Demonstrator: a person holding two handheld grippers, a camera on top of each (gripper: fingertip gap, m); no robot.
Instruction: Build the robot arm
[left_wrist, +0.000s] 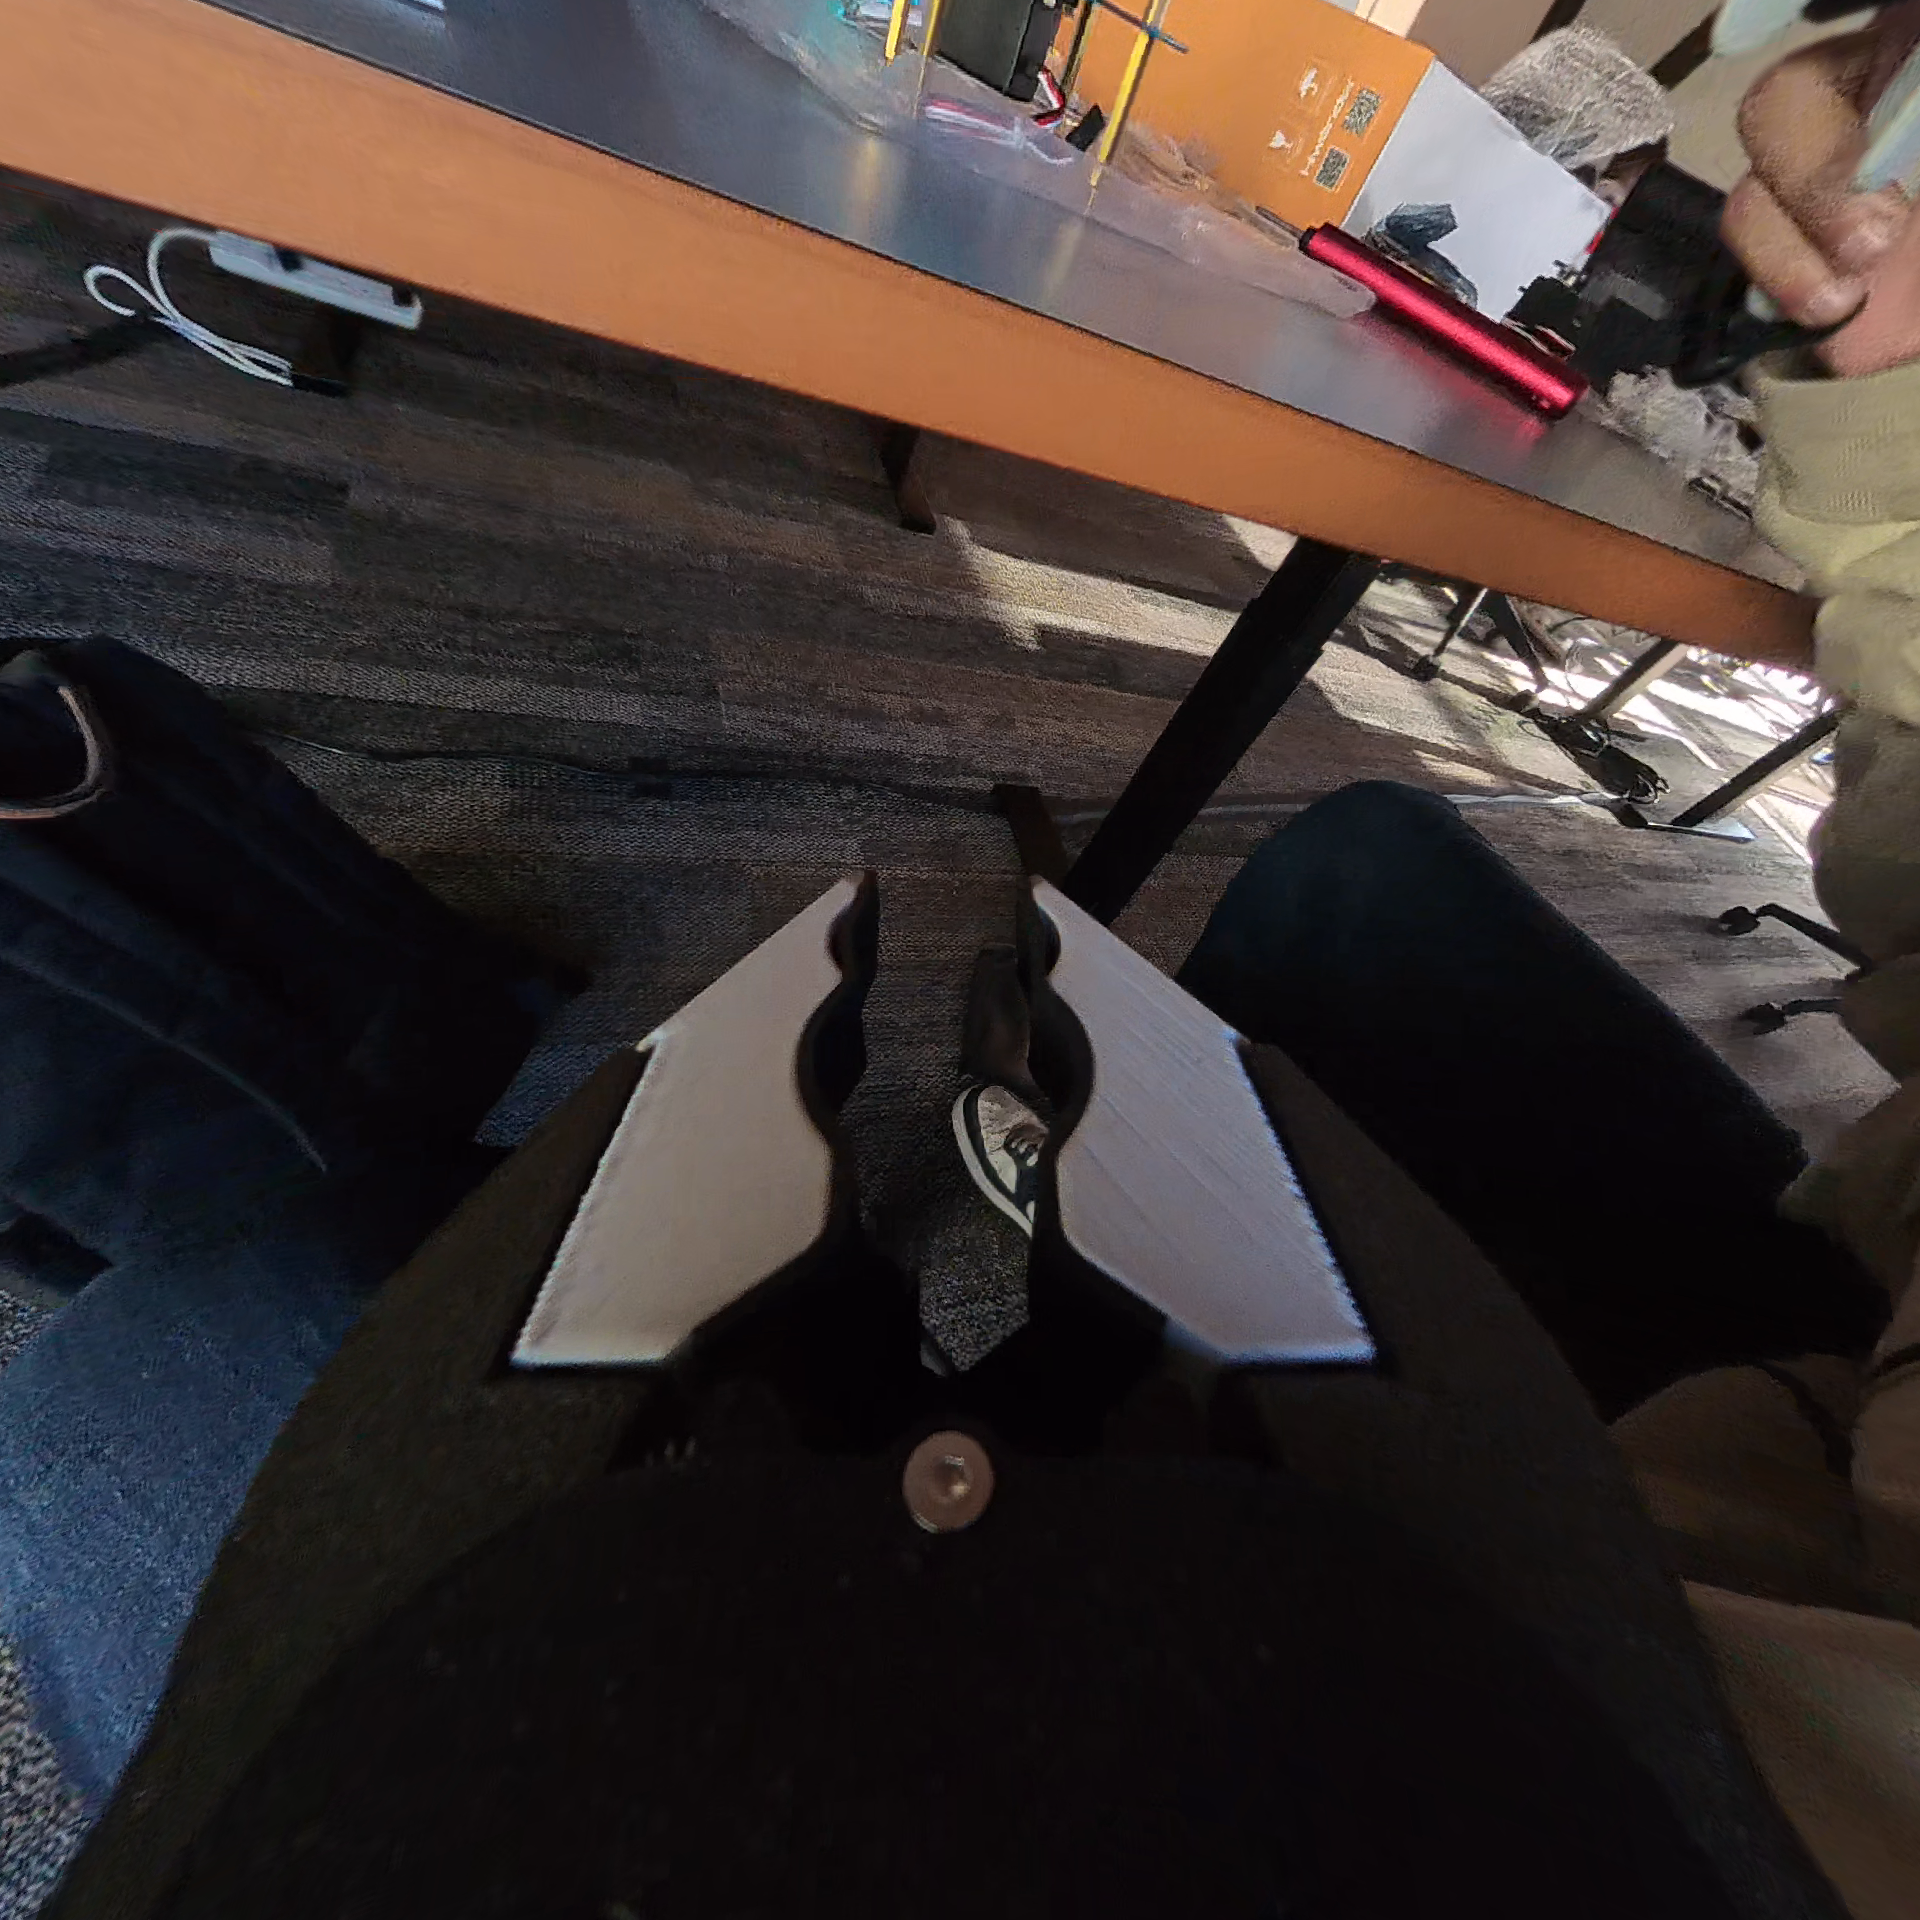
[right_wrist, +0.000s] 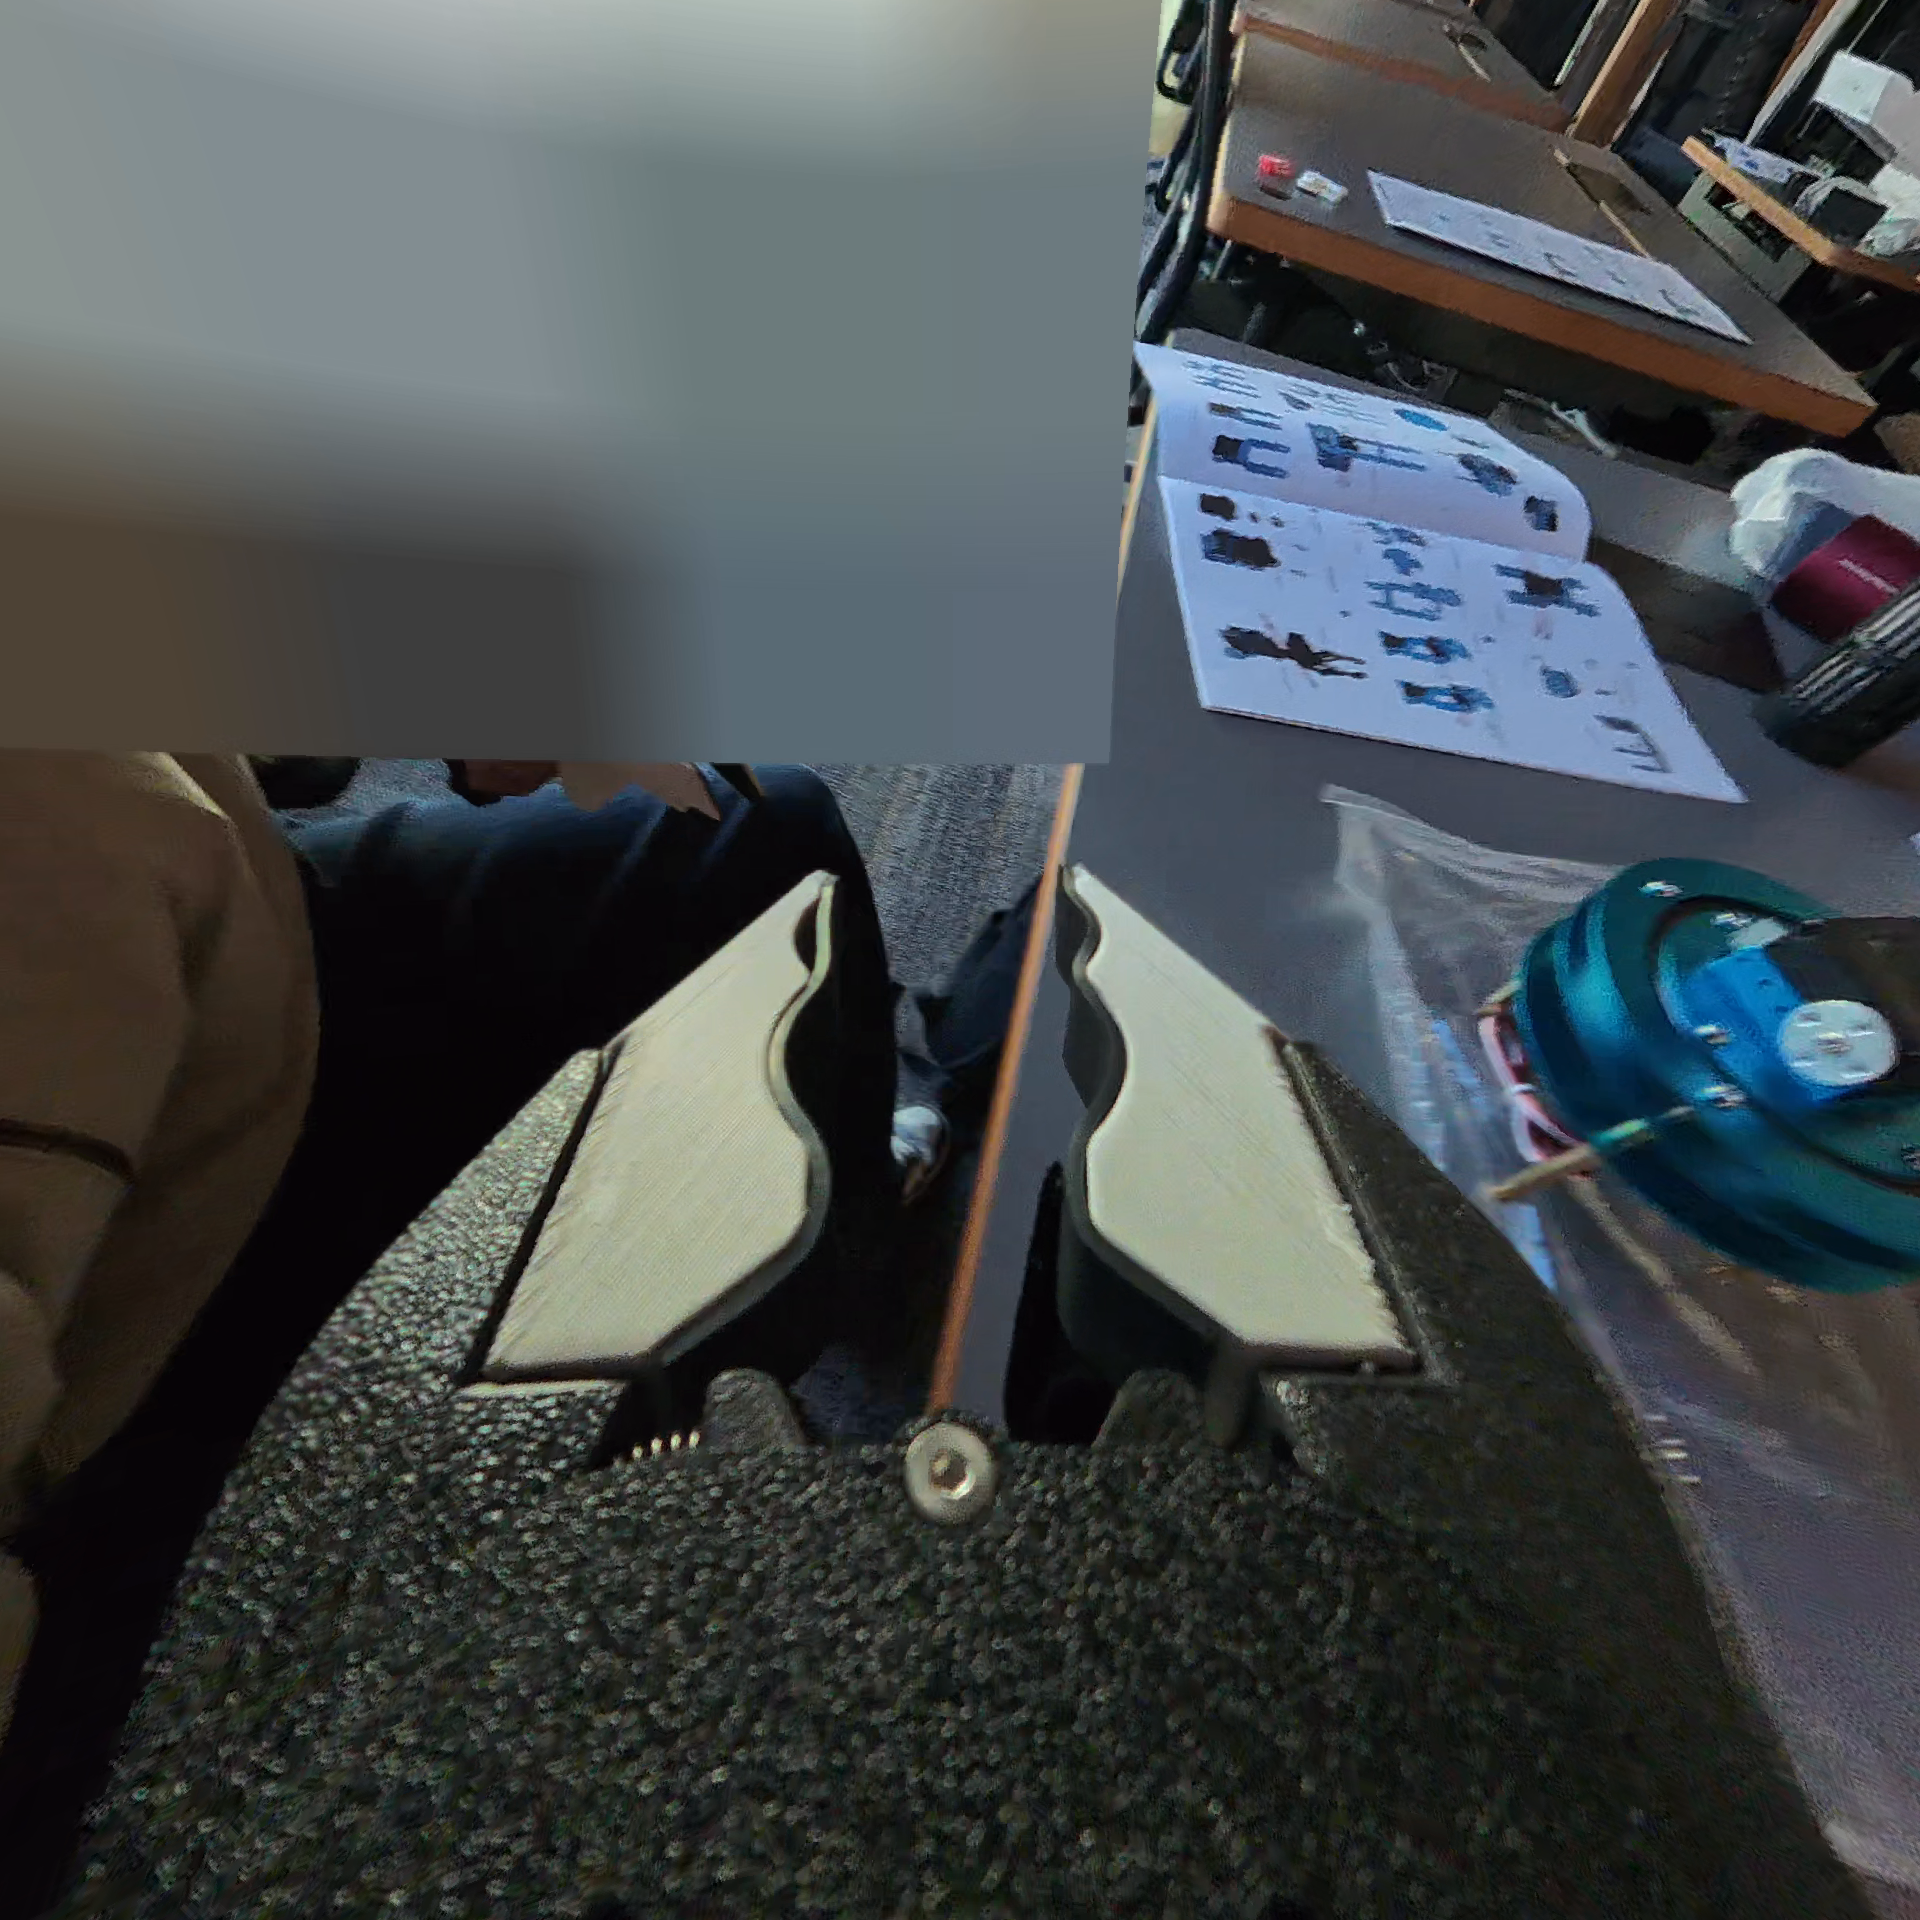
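My left gripper (left_wrist: 948, 896) is open and empty. It hangs below the table's wooden edge (left_wrist: 727, 301) and points down at the carpet, with a shoe (left_wrist: 1003, 1148) between its fingers far below. My right gripper (right_wrist: 948, 894) is open and empty. It sits over the table's near edge (right_wrist: 1013, 1039), one finger over the dark tabletop, the other over a person's dark trousers (right_wrist: 520, 935). A blue round metal part (right_wrist: 1725, 1081) with wires lies on a clear plastic bag (right_wrist: 1455, 935) just right of the right gripper.
An open instruction booklet (right_wrist: 1403, 582) lies farther along the table. A red cylinder (left_wrist: 1444, 317), an orange-and-white box (left_wrist: 1351, 114) and a yellow-rod frame (left_wrist: 1127, 73) stand on the tabletop. A black table leg (left_wrist: 1226, 717), a dark bag (left_wrist: 187, 987), a person's hand (left_wrist: 1818, 208). The tips of one gripper are about 25 cm away from the tips of the other.
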